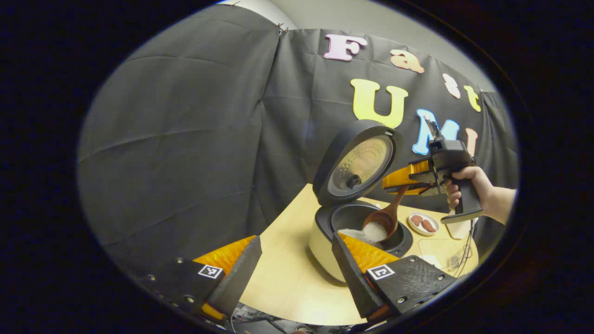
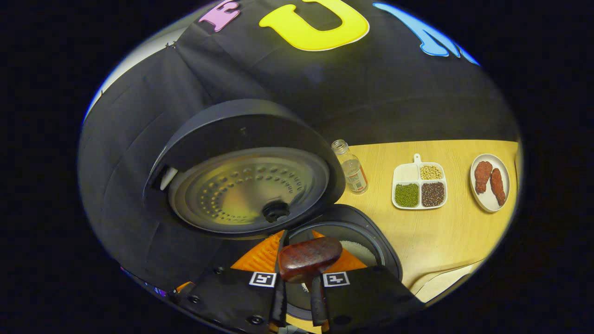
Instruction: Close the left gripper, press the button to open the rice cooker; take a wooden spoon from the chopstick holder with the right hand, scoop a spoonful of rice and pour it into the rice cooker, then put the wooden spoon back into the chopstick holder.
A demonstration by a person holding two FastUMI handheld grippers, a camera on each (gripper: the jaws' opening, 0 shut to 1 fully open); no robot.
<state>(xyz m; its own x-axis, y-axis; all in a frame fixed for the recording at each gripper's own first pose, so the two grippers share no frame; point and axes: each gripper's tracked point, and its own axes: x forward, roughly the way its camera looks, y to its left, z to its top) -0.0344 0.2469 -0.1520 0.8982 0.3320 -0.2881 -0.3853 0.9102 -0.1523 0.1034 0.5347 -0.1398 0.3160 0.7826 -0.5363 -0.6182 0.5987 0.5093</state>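
— Over the open pot of the rice cooker (image 1: 357, 232), the wooden spoon (image 1: 385, 218) hangs tilted and white rice (image 1: 366, 233) is sliding from its bowl into the pot. The right gripper (image 1: 408, 180) pinches the spoon's handle between both fingers. How should this pour be done well?

— I think: keep the bowl low and above the middle of the pot, and turn the wrist slowly, so no grain jumps over the rim onto the table (image 1: 287, 278). Keep the pinch firm, because the handle can twist.

— And the left gripper (image 1: 297, 269)?

— Its fingers stand spread, holding nothing, near the cooker's front.

— What does each view add?

— Left gripper view gives the falling rice from the side. Right gripper view gives the divided dish (image 2: 420, 185) of beans, a small bottle (image 2: 351, 172), and the handle end close up.
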